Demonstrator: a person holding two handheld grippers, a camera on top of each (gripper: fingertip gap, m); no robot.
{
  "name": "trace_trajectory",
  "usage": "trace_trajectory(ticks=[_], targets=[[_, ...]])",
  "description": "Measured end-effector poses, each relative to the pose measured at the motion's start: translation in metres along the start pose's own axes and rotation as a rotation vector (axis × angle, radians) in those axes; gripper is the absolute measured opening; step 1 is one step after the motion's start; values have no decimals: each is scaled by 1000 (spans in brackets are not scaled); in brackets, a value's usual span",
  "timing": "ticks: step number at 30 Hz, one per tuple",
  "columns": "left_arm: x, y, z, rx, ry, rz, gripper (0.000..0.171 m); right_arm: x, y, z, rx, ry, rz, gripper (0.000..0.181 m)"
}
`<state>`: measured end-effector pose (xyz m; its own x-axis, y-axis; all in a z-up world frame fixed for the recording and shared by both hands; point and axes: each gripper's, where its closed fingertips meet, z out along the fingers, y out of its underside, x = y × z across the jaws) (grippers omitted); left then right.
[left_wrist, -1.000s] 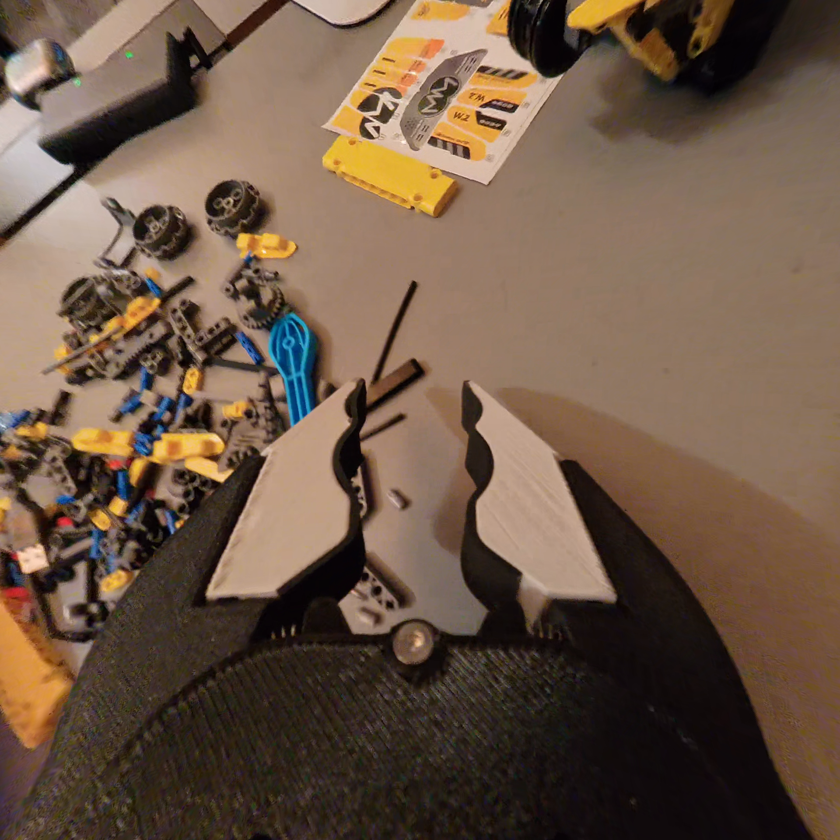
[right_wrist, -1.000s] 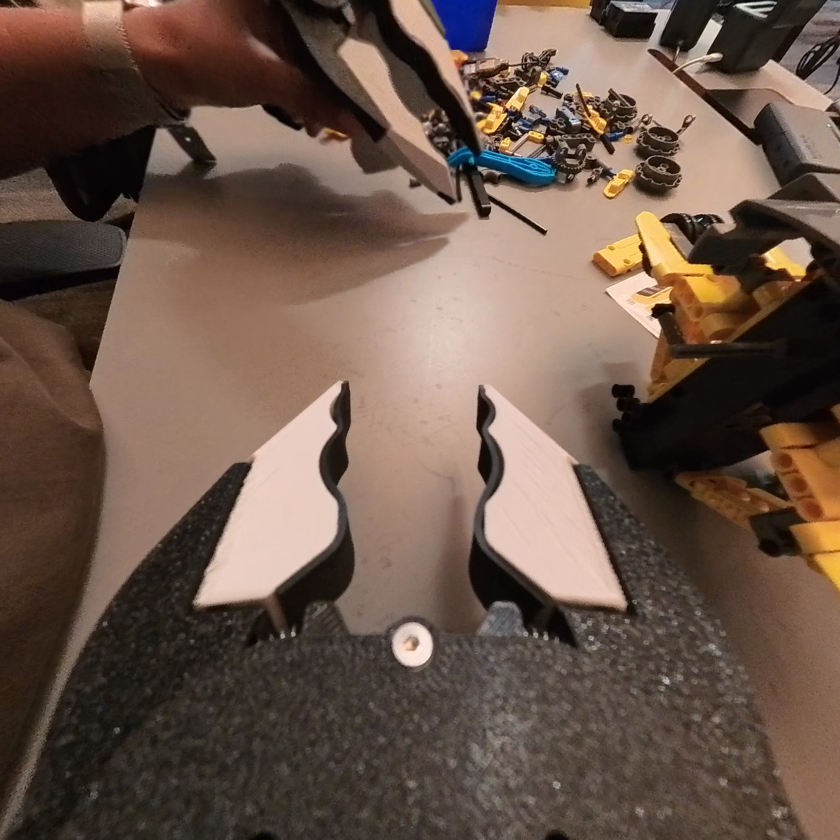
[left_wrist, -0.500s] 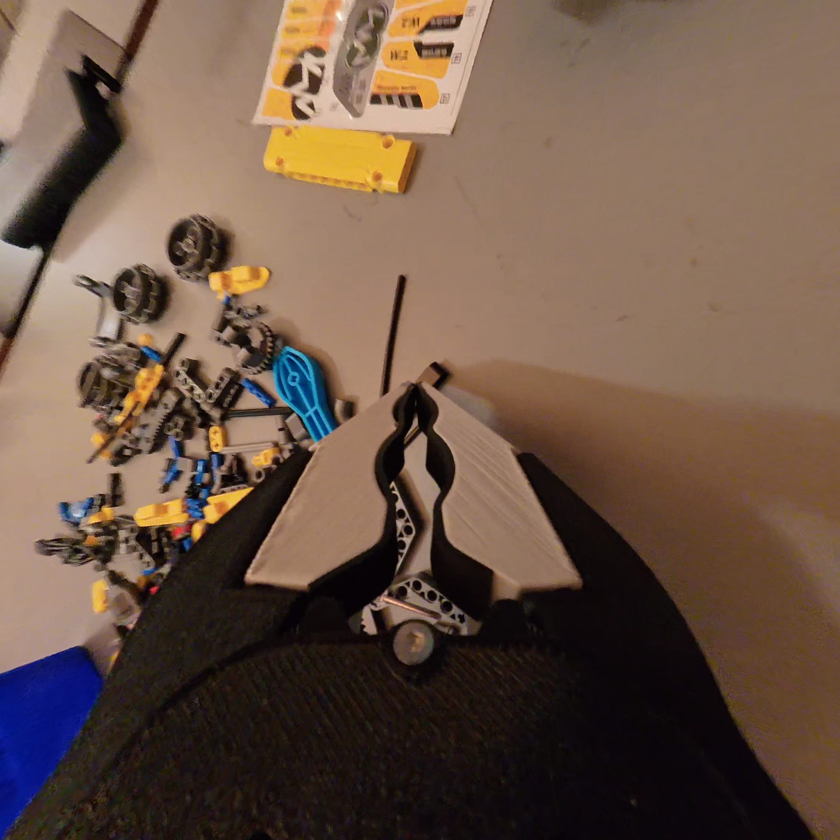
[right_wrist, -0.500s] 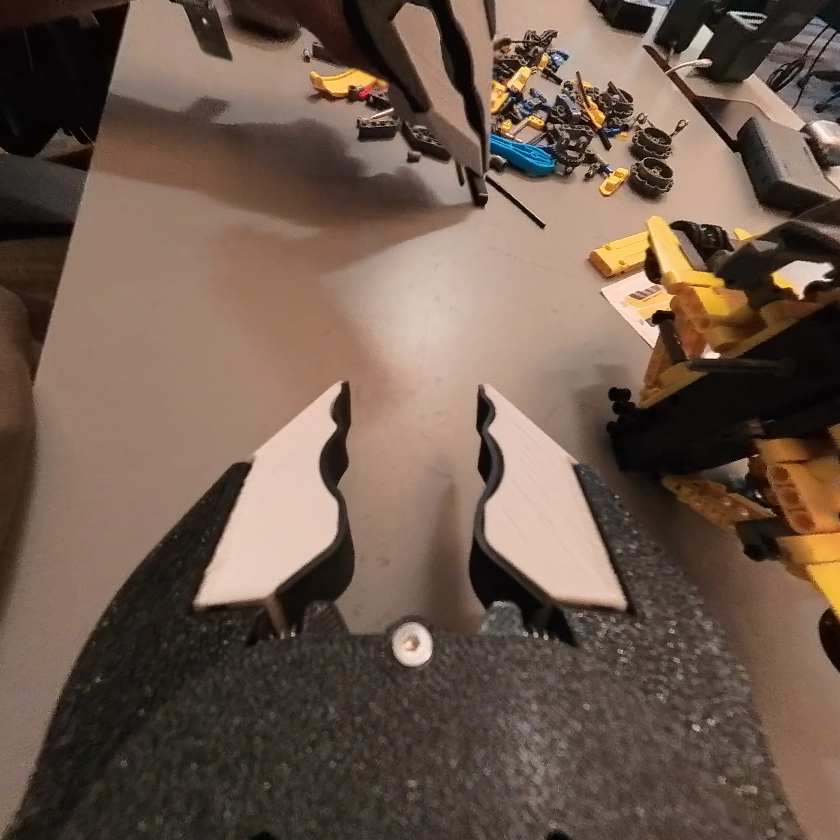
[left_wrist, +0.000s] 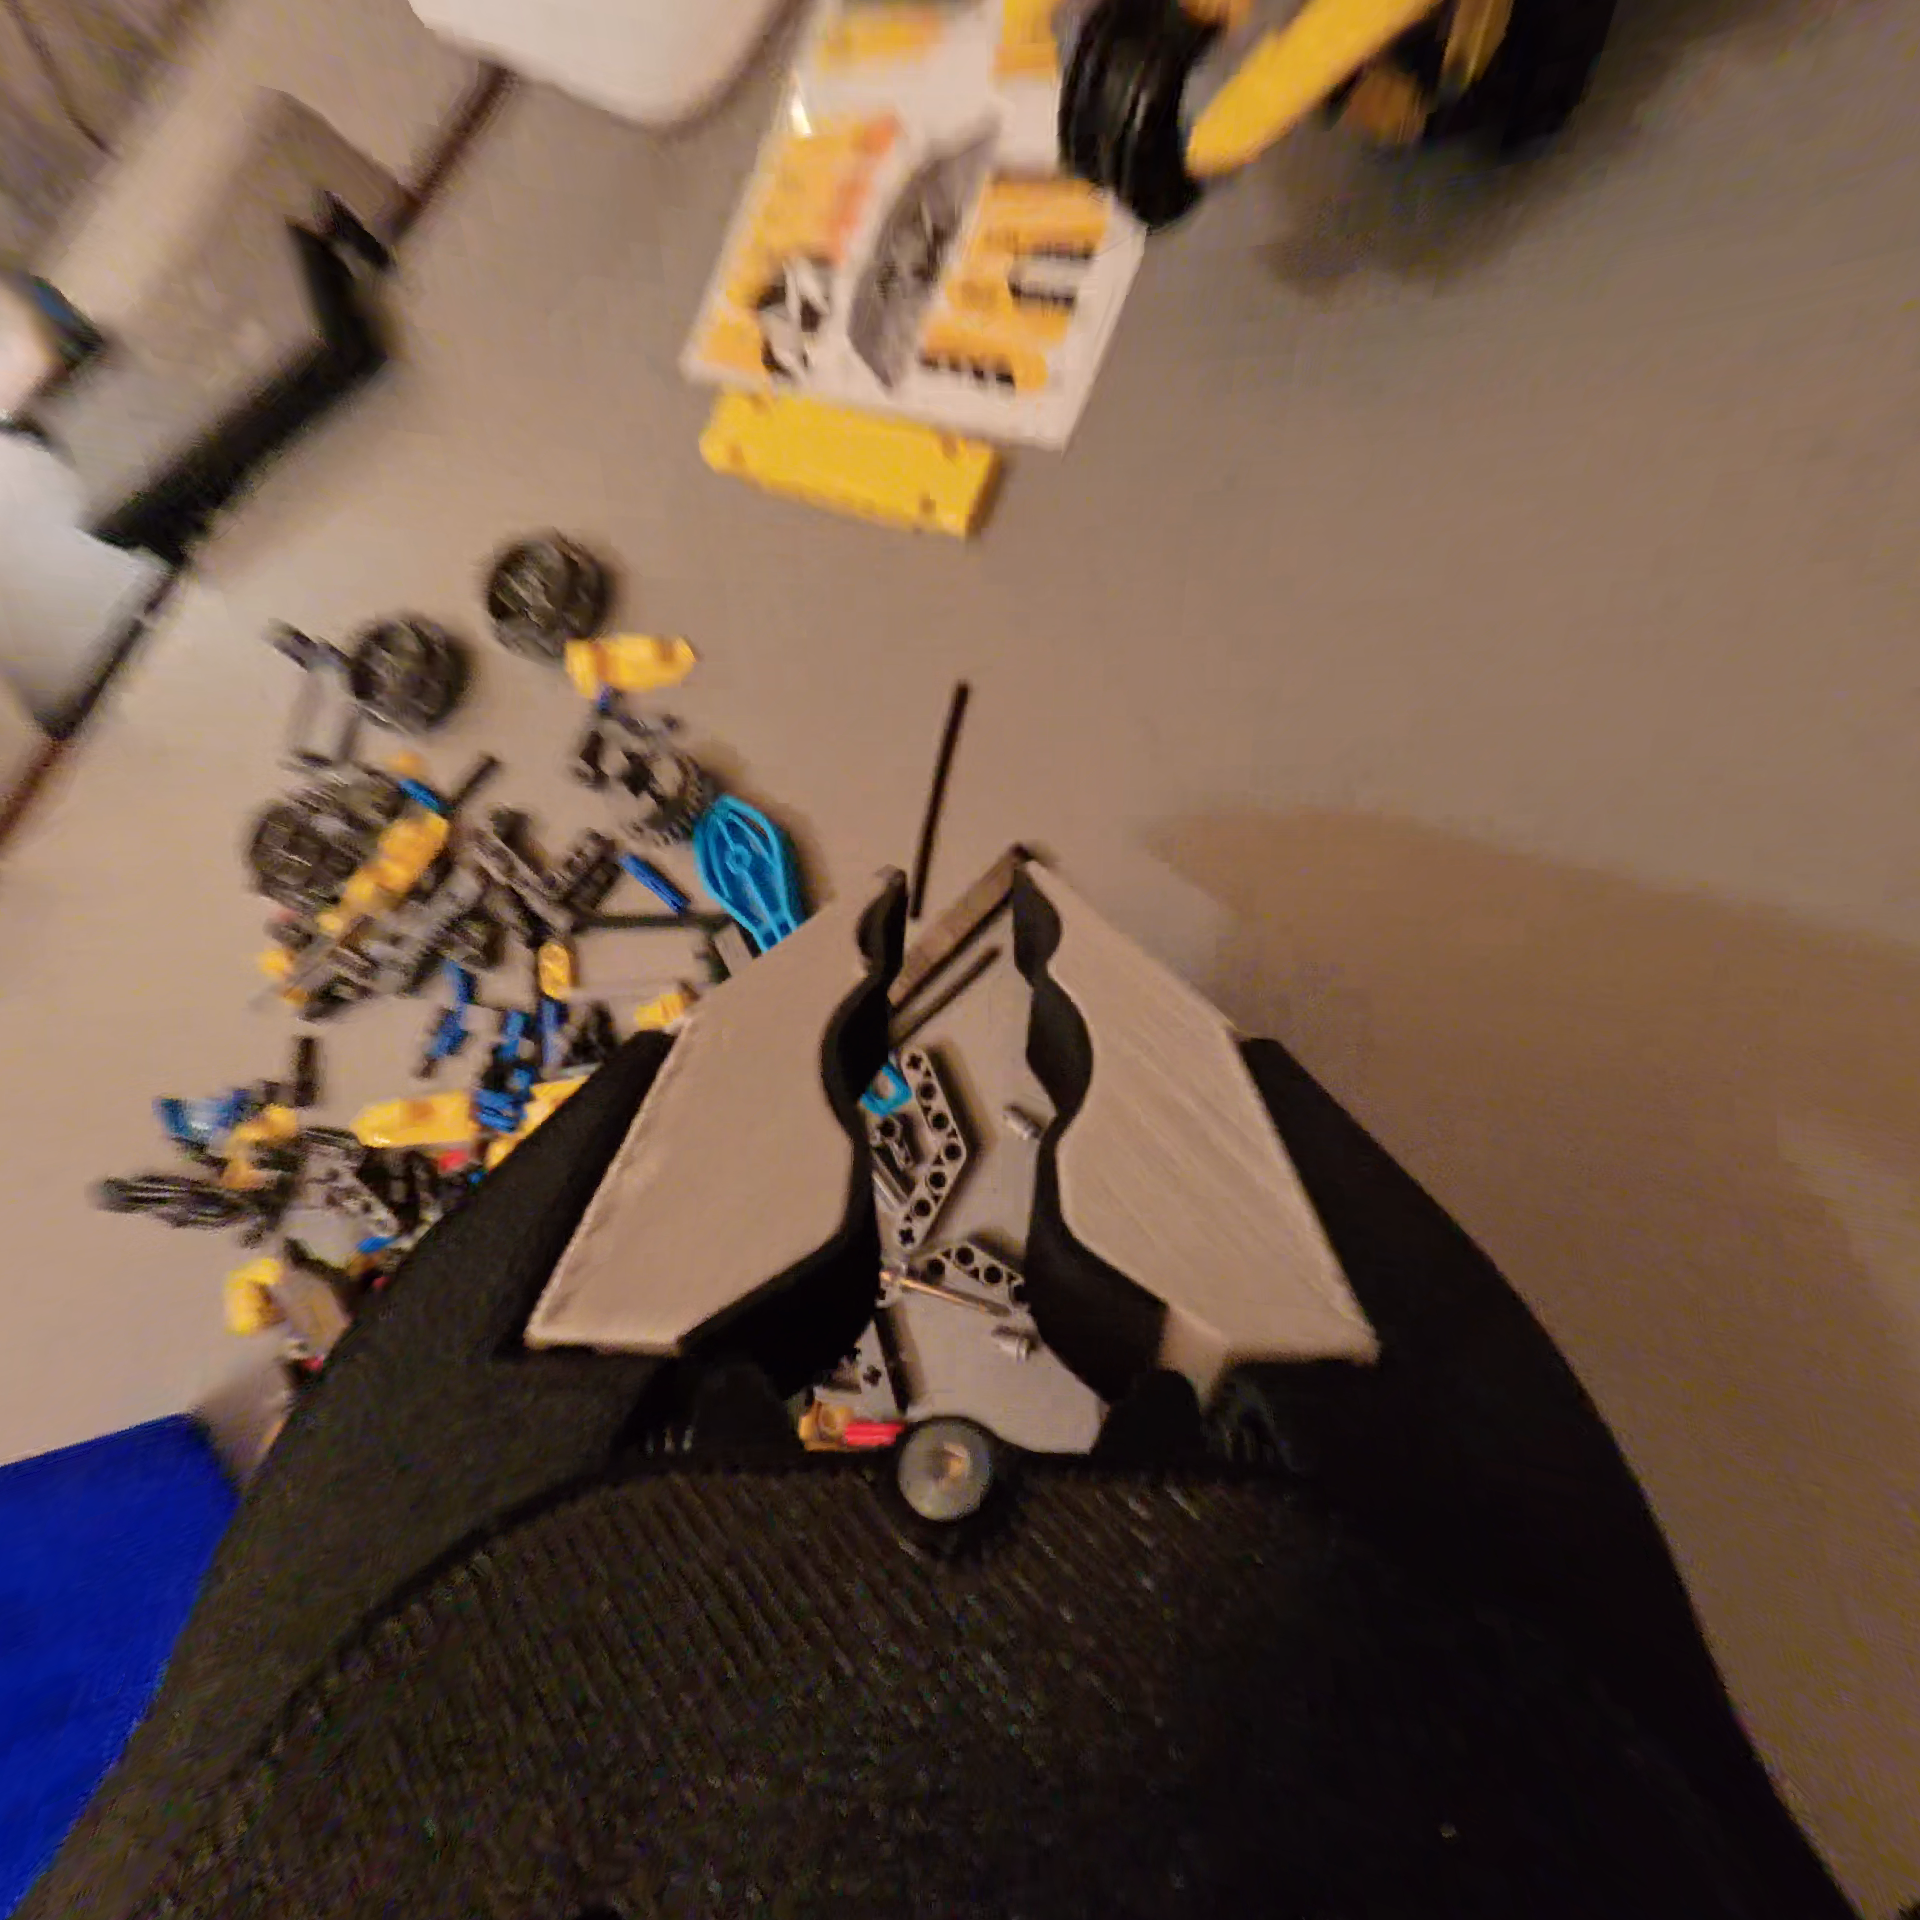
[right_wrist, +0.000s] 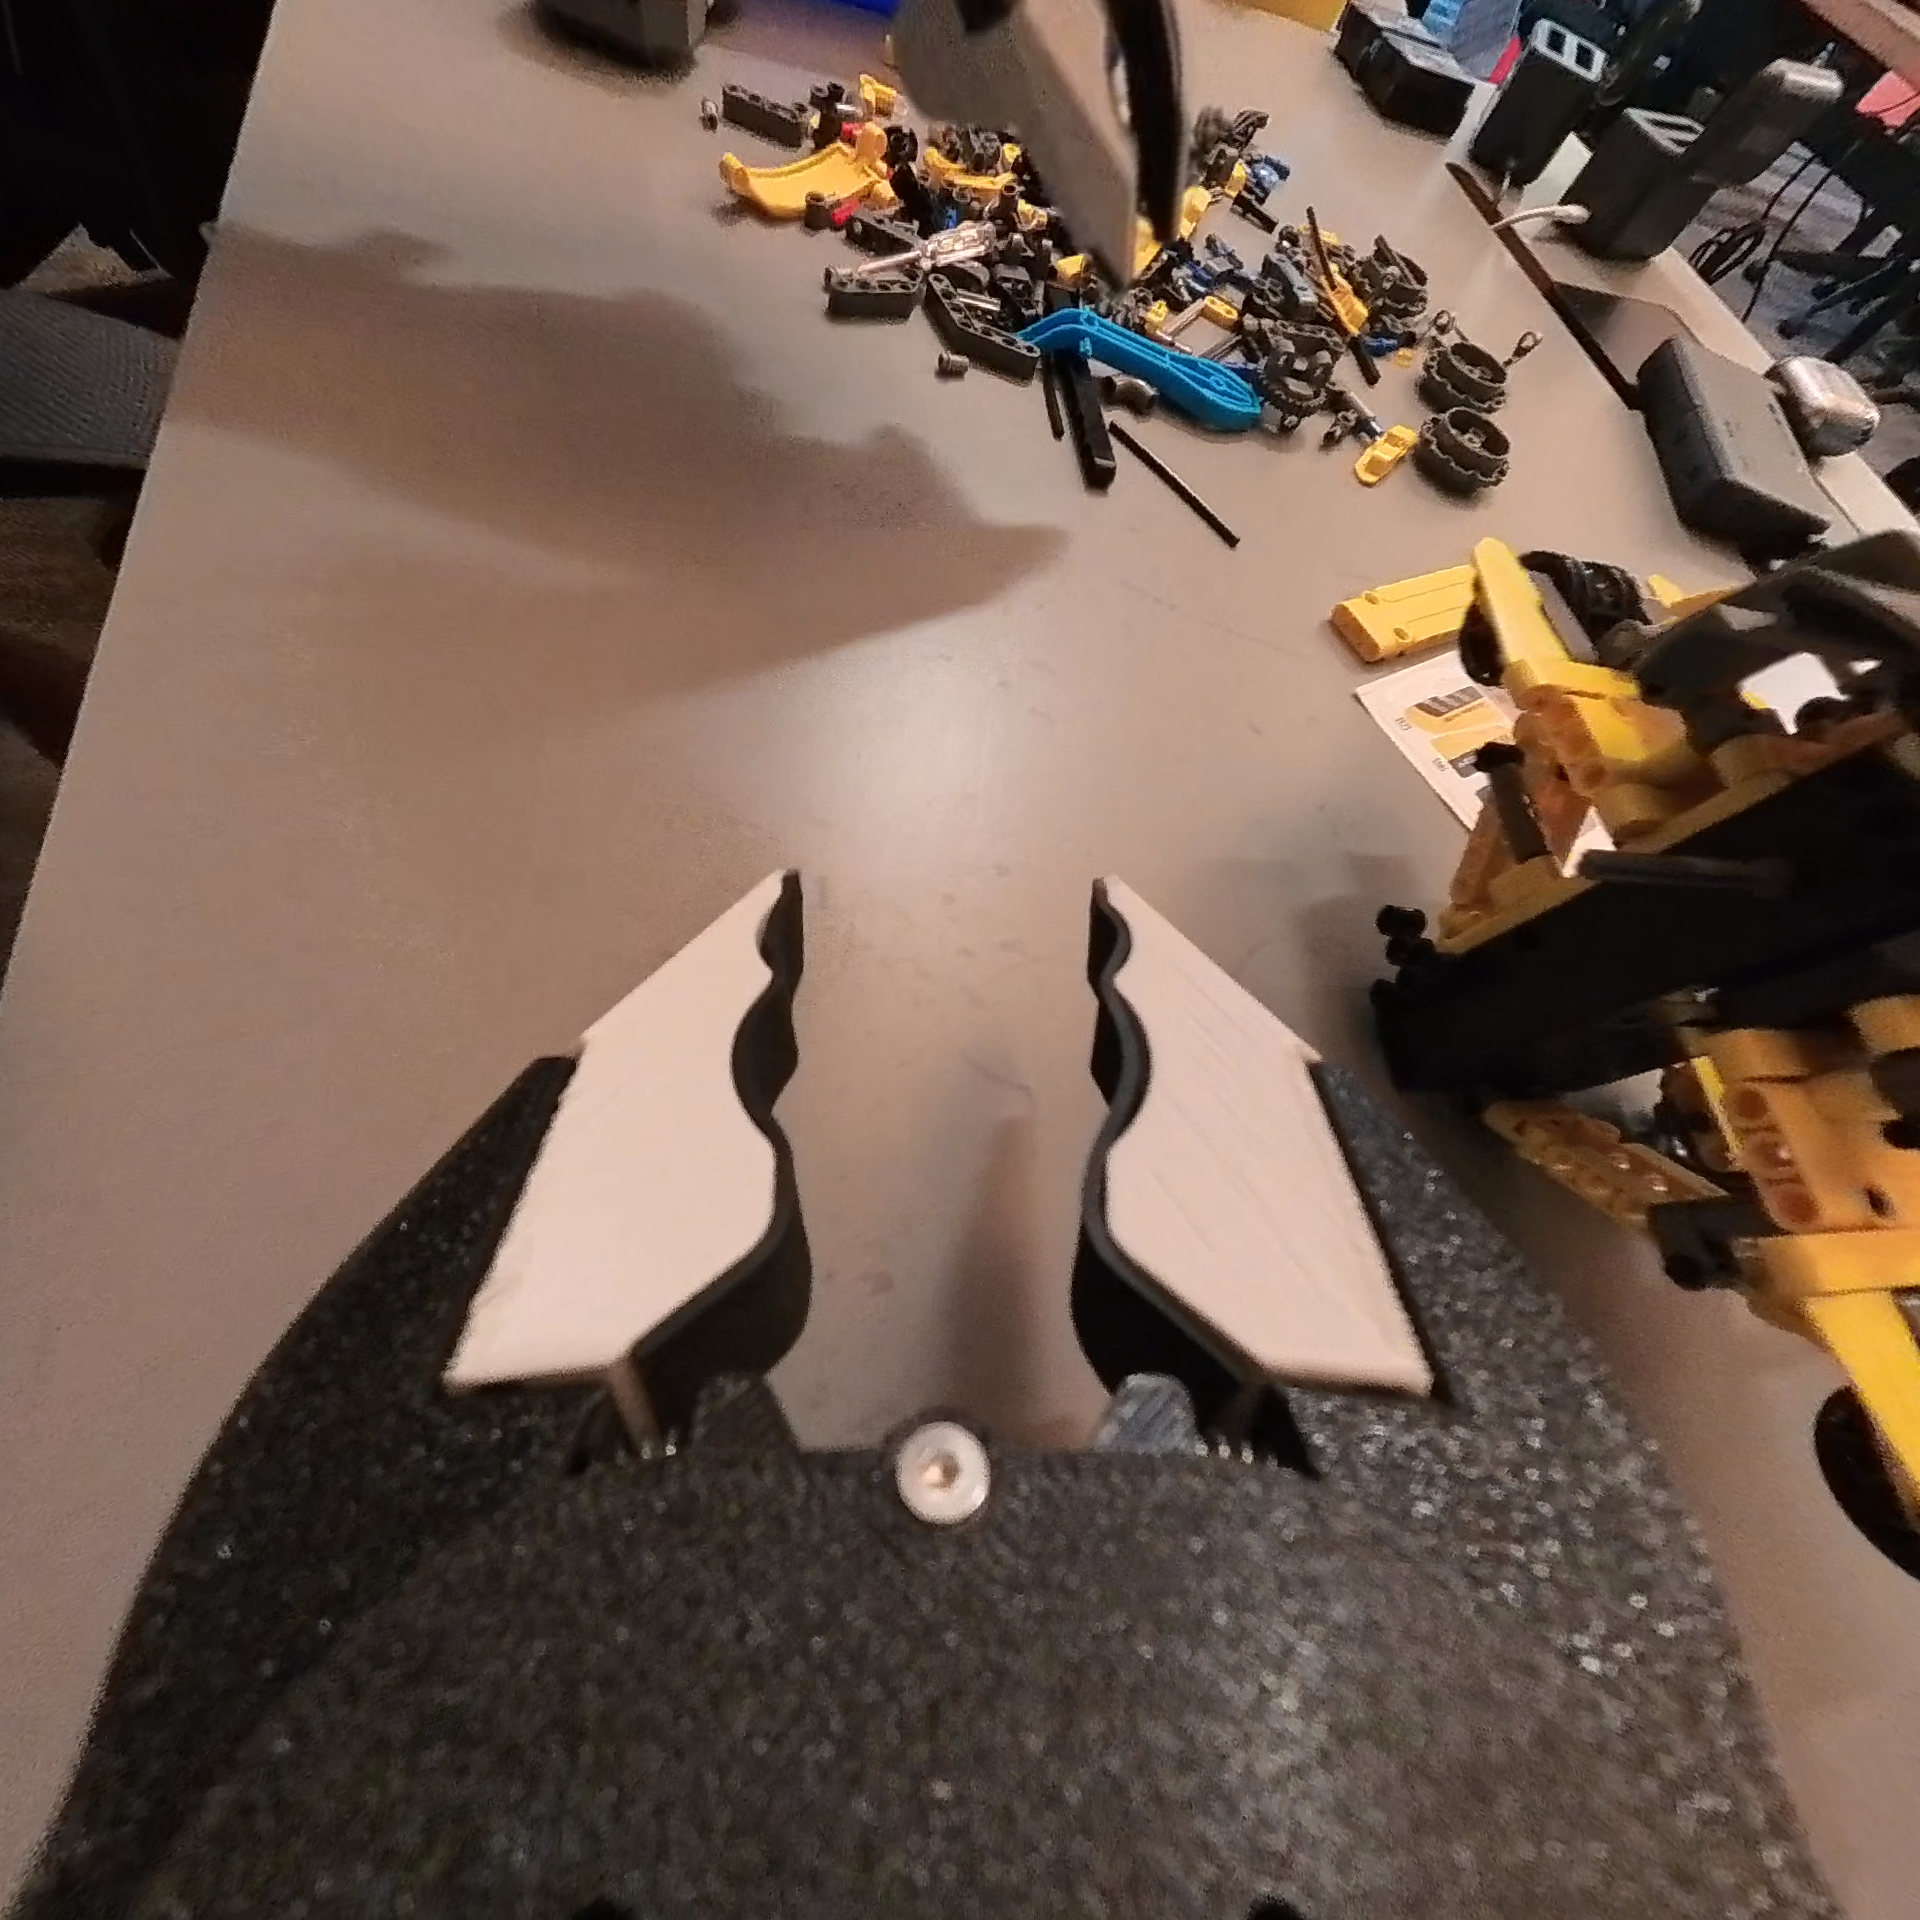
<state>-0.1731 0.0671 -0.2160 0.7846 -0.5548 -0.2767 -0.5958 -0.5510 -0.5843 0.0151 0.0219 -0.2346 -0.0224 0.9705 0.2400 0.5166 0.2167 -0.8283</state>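
My left gripper (left_wrist: 958, 878) hangs over the near edge of a pile of loose black, yellow and blue building pieces (left_wrist: 416, 987). Its jaws stand a little apart and hold nothing. Through the gap I see a black beam (left_wrist: 956, 920), a thin black axle (left_wrist: 940, 779) and a grey bent beam (left_wrist: 930, 1132) on the table. A blue flat piece (left_wrist: 748, 873) lies just left of the fingers. In the right wrist view the left gripper (right_wrist: 1138, 249) hovers above the pile (right_wrist: 1195, 281). My right gripper (right_wrist: 945, 894) is open and empty above the bare table, with a yellow and black model vehicle (right_wrist: 1662, 935) at its right.
A yellow panel (left_wrist: 847, 462) and a sticker sheet (left_wrist: 914, 281) lie beyond the pile, next to the model's wheel (left_wrist: 1122, 114). A blue bin (left_wrist: 83, 1558) is at the lower left. A black box (right_wrist: 1725, 447) sits on the table's far right edge. My hands' fingertips stand some 20 cm from each other. To the thin black axle (left_wrist: 940, 779): left tips about 7 cm, right tips about 20 cm. It is also in sight in the right wrist view (right_wrist: 1183, 491). My left gripper's tips are some 8 cm from the blue flat piece (left_wrist: 748, 873). The right camera catches it too, in the right wrist view (right_wrist: 1206, 373).
The left jaws were open, closed together half a second ago, and now stand a little apart again. The left gripper has drawn back over the pile. The right gripper stays open.
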Motion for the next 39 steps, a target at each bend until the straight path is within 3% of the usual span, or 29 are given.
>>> trace_trajectory(ticks=[6, 9, 12, 20, 27, 32, 39], targets=[[2, 14, 32, -37, 175, -81, 30, -2, 1, 1, -8, -3, -10, 55], [8, 27, 46, -102, 217, -58, 14, 0, 0, 0, 1, -11, 13, 55], [11, 22, 45, -83, 238, -67, 9, 2, 0, -1, 4, -16, 34, 55], [-14, -33, 5, 179, 13, 1, 6, 2, 2, 0, -6, -19, 42, 56], [-2, -74, -30, 323, -95, 91, 6, 1, 2, 0, -11, -12, 27, 56], [22, -93, -36, 362, -57, 91, 7, 0, 2, 0, -13, -7, 5, 55], [36, -106, -39, 466, 45, -80, 7, -1, 2, 1, -15, -4, -8, 55]])
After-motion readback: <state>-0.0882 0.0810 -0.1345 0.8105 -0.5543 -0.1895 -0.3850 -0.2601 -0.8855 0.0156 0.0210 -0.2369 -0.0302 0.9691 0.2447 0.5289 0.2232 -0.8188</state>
